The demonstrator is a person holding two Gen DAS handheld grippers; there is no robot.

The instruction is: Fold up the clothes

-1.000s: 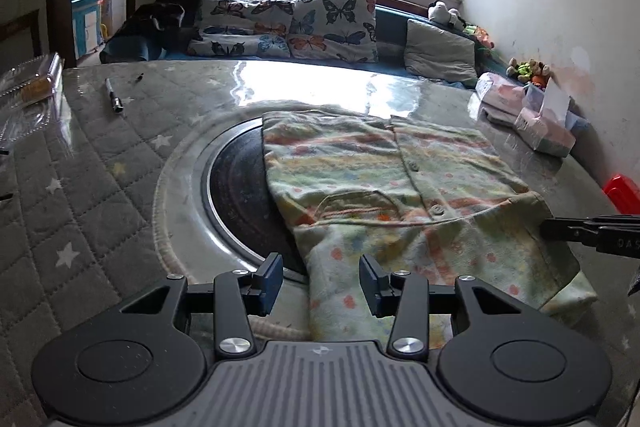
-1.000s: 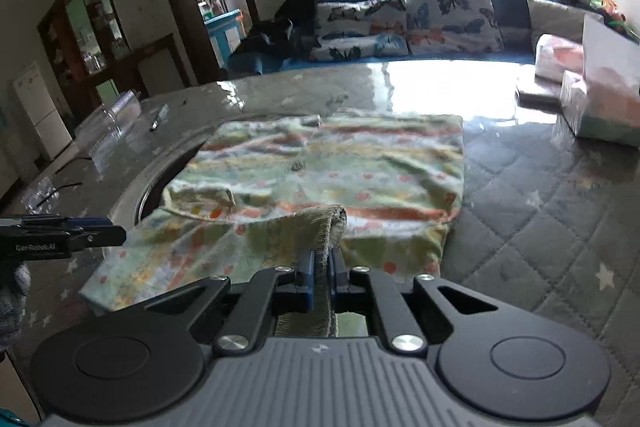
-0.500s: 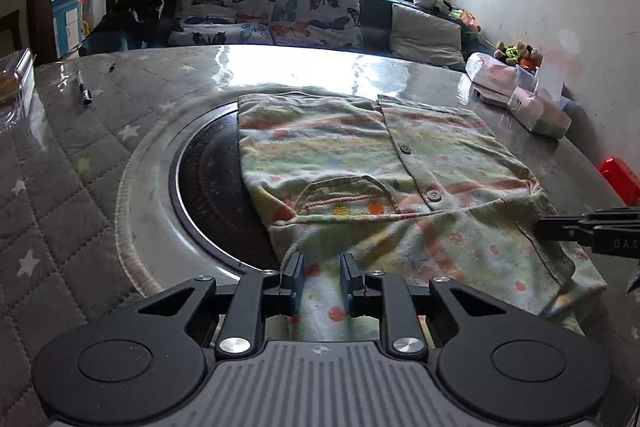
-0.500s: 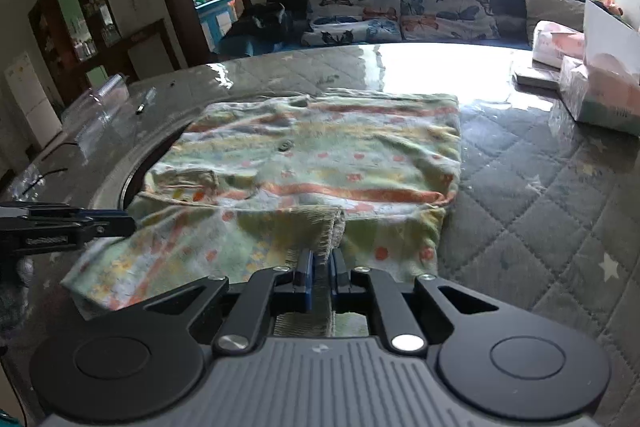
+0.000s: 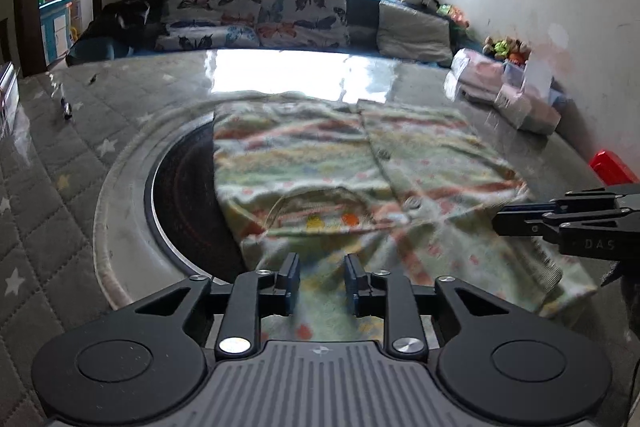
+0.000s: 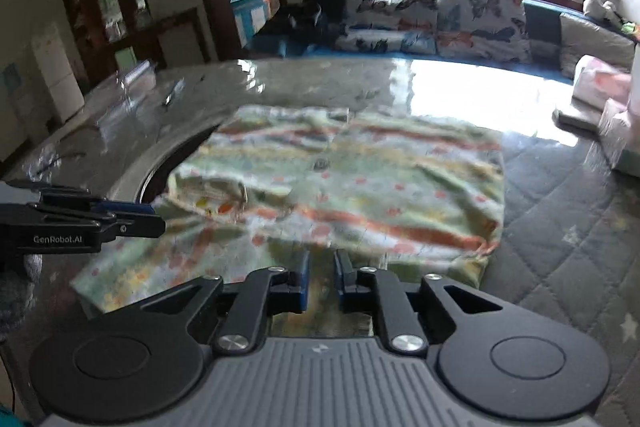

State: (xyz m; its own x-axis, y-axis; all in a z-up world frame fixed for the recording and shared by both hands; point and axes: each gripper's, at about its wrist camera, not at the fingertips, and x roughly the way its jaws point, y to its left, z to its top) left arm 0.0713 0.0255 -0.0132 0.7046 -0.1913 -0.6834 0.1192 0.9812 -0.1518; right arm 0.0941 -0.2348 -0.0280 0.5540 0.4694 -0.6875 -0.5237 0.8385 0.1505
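Holding both tongs parted over the near hem, we see the shirt (image 5: 340, 167) flat on the table (image 5: 80, 227), left tongs (image 5: 319, 277) and right tongs (image 6: 321, 273) gripping nothing.

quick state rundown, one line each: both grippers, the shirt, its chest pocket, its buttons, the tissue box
left gripper: open, over the shirt's near edge, not clamping
right gripper: open a little, no cloth pinched
shirt: spread on the table, buttoned side up, near edge rumpled
chest pocket: flat, facing up
buttons: look fastened
tissue box: tissue sticking up
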